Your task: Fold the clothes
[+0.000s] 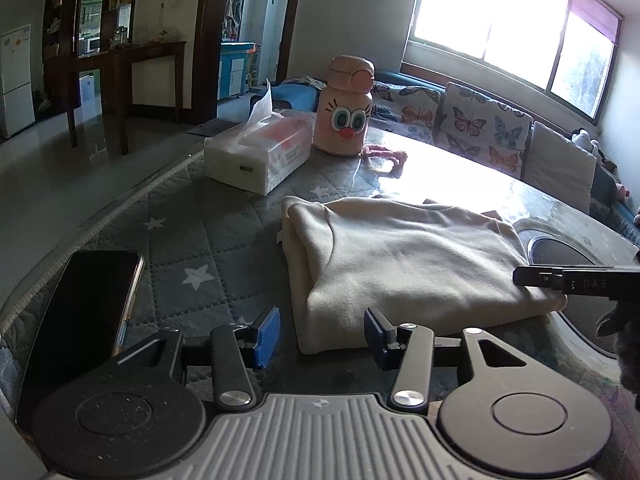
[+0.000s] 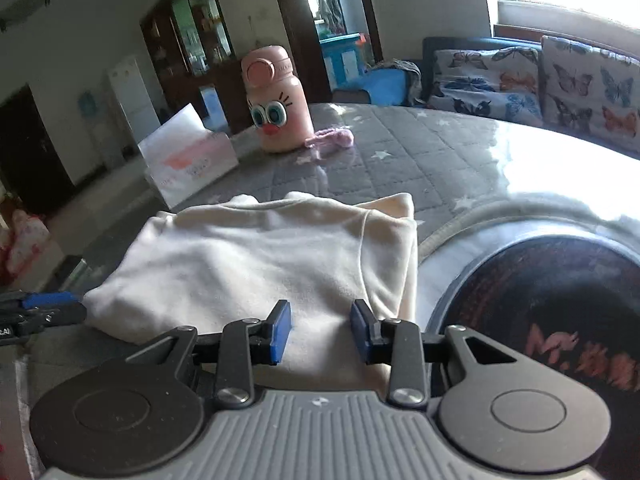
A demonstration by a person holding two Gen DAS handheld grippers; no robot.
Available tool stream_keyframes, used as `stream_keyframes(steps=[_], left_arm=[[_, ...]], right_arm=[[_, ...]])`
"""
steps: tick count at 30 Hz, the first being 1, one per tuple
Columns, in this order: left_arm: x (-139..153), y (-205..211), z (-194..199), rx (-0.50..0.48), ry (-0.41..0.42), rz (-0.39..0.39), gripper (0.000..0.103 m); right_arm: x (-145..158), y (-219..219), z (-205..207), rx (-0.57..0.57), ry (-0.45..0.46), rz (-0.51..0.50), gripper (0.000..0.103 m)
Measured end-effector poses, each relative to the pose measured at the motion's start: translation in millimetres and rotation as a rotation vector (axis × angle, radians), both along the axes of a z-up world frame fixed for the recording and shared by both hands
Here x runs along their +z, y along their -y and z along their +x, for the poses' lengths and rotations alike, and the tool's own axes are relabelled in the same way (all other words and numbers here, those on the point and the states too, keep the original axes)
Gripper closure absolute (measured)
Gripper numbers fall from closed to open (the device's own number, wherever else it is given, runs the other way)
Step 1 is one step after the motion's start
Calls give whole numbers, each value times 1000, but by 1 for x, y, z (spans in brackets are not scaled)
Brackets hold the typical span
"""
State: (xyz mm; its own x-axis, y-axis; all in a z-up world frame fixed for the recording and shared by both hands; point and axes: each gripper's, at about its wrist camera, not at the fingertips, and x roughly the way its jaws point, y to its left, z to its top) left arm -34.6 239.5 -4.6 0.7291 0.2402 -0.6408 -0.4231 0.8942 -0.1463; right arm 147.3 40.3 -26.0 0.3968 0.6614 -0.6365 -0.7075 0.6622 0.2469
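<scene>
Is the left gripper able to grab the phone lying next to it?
Probably yes. The phone lies flat on the quilted table cover, just beside the left gripper, with nothing between them. The jaws stand open, holding nothing.

Bright window (image 1: 516, 28) above butterfly-cushioned sofa (image 1: 480, 128); dark wooden cabinet (image 1: 100, 20).

Daylight pours in from the wide, blown-out window (image 1: 516, 28) at upper right, and white glare washes the glossy quilted grey table (image 1: 452, 168) (image 2: 560, 176) in both views. The room behind sits dim. Fisheye bending curves the edges, with dark vignetted corners. The near black claw hardware lies in shadow, slightly soft.
</scene>
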Motion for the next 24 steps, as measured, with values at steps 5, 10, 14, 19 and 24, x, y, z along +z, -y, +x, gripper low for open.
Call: stream_keyframes(steps=[5,10,14,19,24], left_arm=[[-1,0,2,0,-3,-4,46],[0,9,0,-8,-1,15,31],[3,14,-3,-8,5,23,24],[7,24,-10,-16,24,33,13],[10,35,-15,-30,46,40,1]], right_arm=[[10,5,-7,6,15,-1,67],[14,6,-16,13,31,1,45],[14,7,-27,24,45,-8,33],[15,12,-40,39,58,-15,23],[15,18,-52,47,69,-19,13]])
